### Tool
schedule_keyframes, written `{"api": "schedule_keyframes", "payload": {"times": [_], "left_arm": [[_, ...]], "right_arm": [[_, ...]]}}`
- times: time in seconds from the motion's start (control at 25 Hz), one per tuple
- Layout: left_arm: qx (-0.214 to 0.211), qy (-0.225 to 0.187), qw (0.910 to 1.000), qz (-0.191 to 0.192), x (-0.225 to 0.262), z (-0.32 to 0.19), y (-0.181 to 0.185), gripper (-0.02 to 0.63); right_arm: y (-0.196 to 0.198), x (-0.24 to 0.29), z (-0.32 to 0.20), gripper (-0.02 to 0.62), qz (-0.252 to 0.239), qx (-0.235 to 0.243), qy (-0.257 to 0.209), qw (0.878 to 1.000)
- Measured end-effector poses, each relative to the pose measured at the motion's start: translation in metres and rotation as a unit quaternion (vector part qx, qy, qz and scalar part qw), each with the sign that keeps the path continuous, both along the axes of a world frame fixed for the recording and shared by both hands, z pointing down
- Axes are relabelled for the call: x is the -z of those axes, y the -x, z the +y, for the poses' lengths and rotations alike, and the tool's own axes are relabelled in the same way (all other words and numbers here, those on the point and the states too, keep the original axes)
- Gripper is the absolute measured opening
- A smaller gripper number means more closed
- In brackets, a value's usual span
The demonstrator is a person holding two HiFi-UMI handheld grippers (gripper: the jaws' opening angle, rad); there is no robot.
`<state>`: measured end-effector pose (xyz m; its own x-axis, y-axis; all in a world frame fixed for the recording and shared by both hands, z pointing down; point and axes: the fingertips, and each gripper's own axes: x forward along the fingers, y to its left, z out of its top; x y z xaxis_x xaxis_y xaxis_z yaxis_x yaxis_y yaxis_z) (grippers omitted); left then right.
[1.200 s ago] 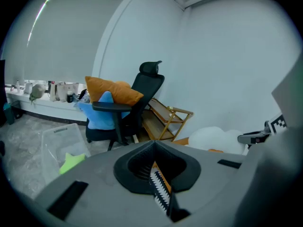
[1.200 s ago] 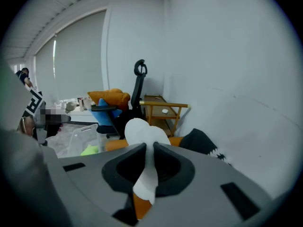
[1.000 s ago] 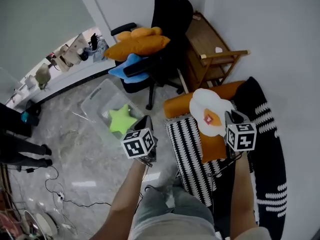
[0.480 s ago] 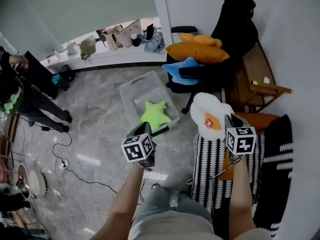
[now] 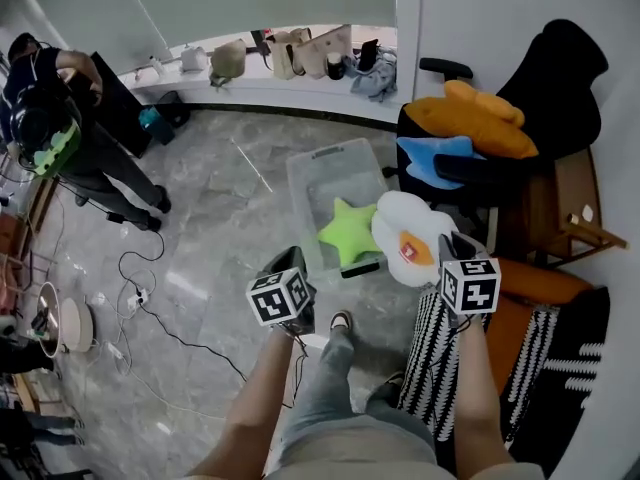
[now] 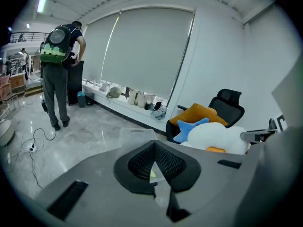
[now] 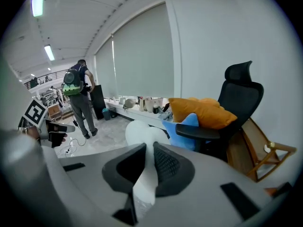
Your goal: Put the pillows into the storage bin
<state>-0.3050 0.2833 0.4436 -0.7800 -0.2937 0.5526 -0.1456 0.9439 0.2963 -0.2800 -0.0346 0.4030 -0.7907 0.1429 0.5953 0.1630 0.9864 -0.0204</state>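
Jaws of our right gripper (image 7: pixel 150 148) pinch the white egg pillow (image 5: pixel 410 240). We see it hanging at the storage bin (image 5: pixel 330 160) edge, beside the green star pillow (image 5: pixel 347 234) inside. Left gripper (image 6: pixel 154 145) jaws are pressed together, empty.

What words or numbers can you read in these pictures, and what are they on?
None can be read anywhere.
The left gripper and right gripper show only black-and-white square patterns, no letters.
The white pillow has a small red patch, too small to read.
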Motion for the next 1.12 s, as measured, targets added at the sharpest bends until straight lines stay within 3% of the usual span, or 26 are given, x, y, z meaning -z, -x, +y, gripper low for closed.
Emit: {"api": "schedule_keyframes", "payload": {"times": [0.32,0.64,1.0,1.12], "left_arm": [[0.0,-0.015,0.9997,0.019,-0.025,0.037,0.102,0.002],[0.022,-0.019,0.9977,0.061,-0.102,0.084,0.178,0.002],[0.031,-0.033,0.9952,0.086,-0.166,0.107,0.216,0.002],[0.035,-0.036,0.9941,0.096,-0.175,0.115,0.214,0.002]], "right_arm": [[0.097,-0.038,0.083,0.043,0.043,0.035,-0.005,0.998],[0.192,-0.121,0.152,0.044,0.087,0.051,0.015,0.995],[0.259,-0.189,0.195,0.049,0.109,0.058,0.023,0.992],[0.27,-0.204,0.195,0.143,0.117,0.034,0.006,0.993]]}}
